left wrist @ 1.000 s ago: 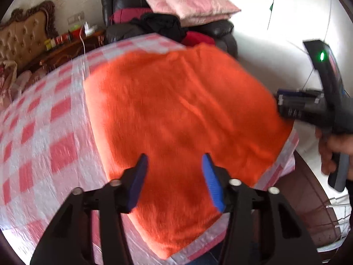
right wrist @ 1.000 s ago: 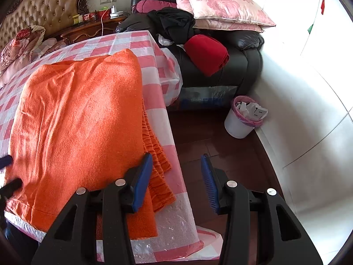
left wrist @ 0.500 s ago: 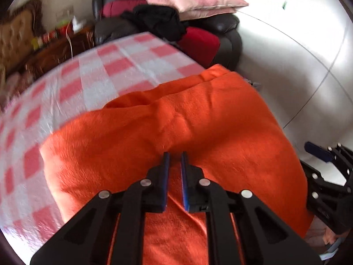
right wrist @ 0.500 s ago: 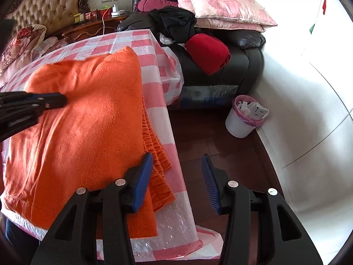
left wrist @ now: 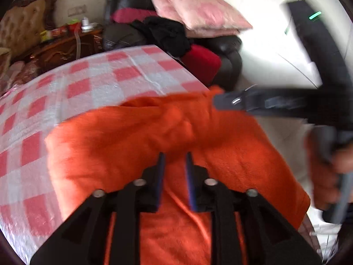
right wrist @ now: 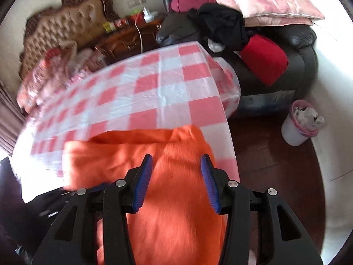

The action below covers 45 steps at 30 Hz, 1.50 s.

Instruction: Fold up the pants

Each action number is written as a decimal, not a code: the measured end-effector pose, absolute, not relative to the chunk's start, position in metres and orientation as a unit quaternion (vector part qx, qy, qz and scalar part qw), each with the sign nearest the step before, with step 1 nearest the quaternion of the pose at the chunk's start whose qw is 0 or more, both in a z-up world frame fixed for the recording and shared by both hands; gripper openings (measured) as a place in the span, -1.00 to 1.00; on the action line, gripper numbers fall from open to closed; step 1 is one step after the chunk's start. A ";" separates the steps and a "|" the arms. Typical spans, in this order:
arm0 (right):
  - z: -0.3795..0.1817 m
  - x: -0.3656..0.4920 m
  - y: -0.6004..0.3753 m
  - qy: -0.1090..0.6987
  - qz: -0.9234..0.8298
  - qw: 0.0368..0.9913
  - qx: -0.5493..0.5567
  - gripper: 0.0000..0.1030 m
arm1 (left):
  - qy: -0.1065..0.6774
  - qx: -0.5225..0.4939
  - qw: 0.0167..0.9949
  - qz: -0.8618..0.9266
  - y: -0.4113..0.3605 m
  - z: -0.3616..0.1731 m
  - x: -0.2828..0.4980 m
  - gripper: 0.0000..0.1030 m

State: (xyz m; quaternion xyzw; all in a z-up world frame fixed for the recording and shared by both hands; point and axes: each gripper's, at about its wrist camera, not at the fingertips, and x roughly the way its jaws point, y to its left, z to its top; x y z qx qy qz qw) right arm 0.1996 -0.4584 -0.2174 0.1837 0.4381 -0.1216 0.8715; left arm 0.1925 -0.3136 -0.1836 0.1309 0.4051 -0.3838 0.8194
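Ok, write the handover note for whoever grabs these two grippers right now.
Left gripper: jaws narrow and have just been opening; orange cloth lies between the pads, and blur hides whether they still pinch it.
Right gripper: open, nothing held, hovering over the cloth.
Orange pants: on the near part of the checked tablecloth, near its right edge, far end folded back toward you.
Done: one fold across the length.
Left: flatten the bunched top layer, square the edges, probably fold once more.

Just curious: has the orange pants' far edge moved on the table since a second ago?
Yes. The orange pants now lie folded toward the camera, baring more checked tablecloth before the sofa.
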 end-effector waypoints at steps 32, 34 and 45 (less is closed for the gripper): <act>-0.207 0.128 -0.414 0.391 -0.209 0.889 0.115 0.40 | 0.407 0.171 0.836 -0.326 -0.251 -0.185 0.134 -0.77; -0.213 0.104 -0.403 0.397 -0.204 0.886 0.126 0.40 | 0.414 0.168 0.834 -0.324 -0.240 -0.188 0.136 -0.77; -0.245 0.049 -0.397 0.412 -0.262 0.864 0.127 0.48 | 0.375 0.148 0.858 -0.319 -0.199 -0.179 0.108 -0.42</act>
